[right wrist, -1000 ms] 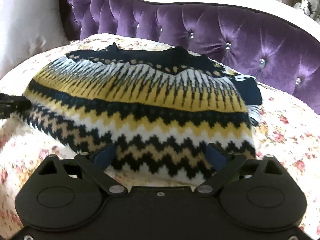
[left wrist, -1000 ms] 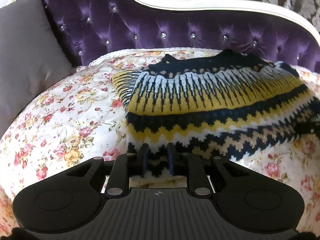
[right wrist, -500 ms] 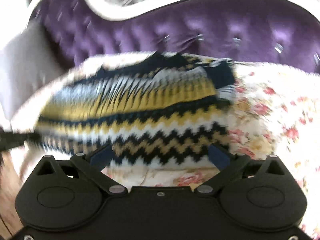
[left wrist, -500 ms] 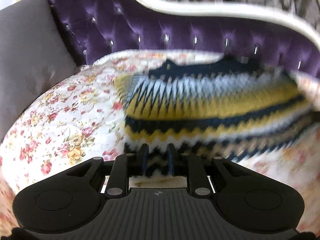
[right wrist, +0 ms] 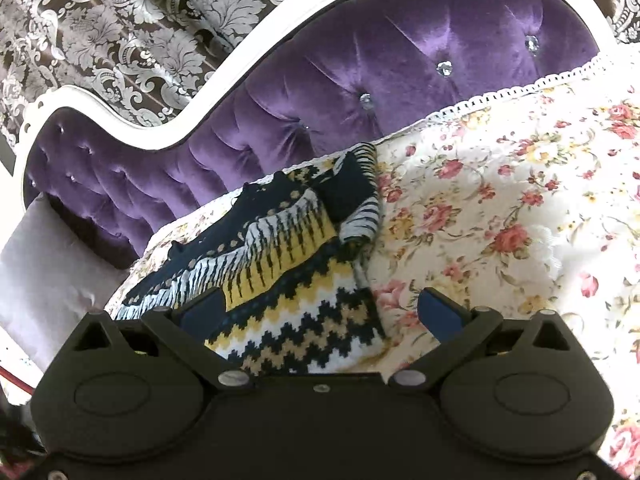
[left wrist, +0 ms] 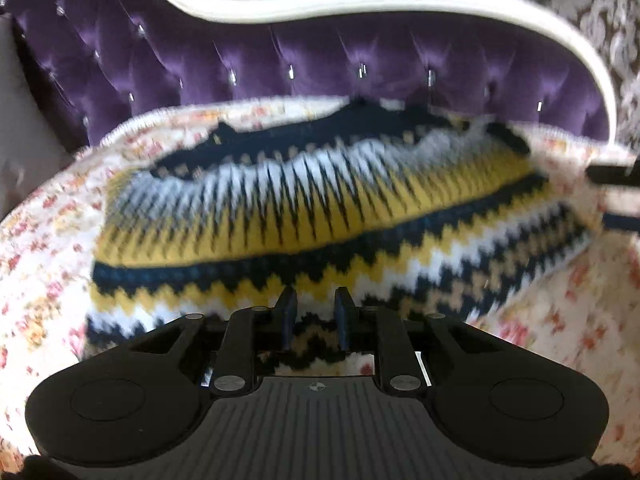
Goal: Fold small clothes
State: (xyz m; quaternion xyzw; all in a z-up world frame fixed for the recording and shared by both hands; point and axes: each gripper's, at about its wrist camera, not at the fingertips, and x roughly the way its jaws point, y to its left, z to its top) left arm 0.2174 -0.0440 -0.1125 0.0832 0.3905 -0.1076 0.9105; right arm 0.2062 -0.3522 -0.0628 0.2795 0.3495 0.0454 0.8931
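A knitted sweater (left wrist: 320,208) in navy, white and yellow zigzags lies folded flat on a floral blanket (left wrist: 48,260). My left gripper (left wrist: 314,296) is at the near hem, roughly mid-width. Its fingers stand close together with a strip of the hem pinched between them. In the right wrist view the sweater (right wrist: 280,248) lies to the left, tilted. My right gripper (right wrist: 316,300) is wide open over the sweater's right near corner, with one finger above the knit and the other above the blanket (right wrist: 500,220). Its fingers (left wrist: 612,174) also show at the left wrist view's right edge.
A purple tufted sofa back (left wrist: 320,60) with a white frame rises behind the blanket. A grey pillow (right wrist: 48,264) leans at the left end. Bare floral blanket stretches to the right of the sweater. Patterned wallpaper (right wrist: 120,40) lies behind the sofa.
The sweater has slid leftward in the left wrist view, and the pillow has almost left that view. My right gripper has rolled and swung right, from the hem's middle to the right corner.
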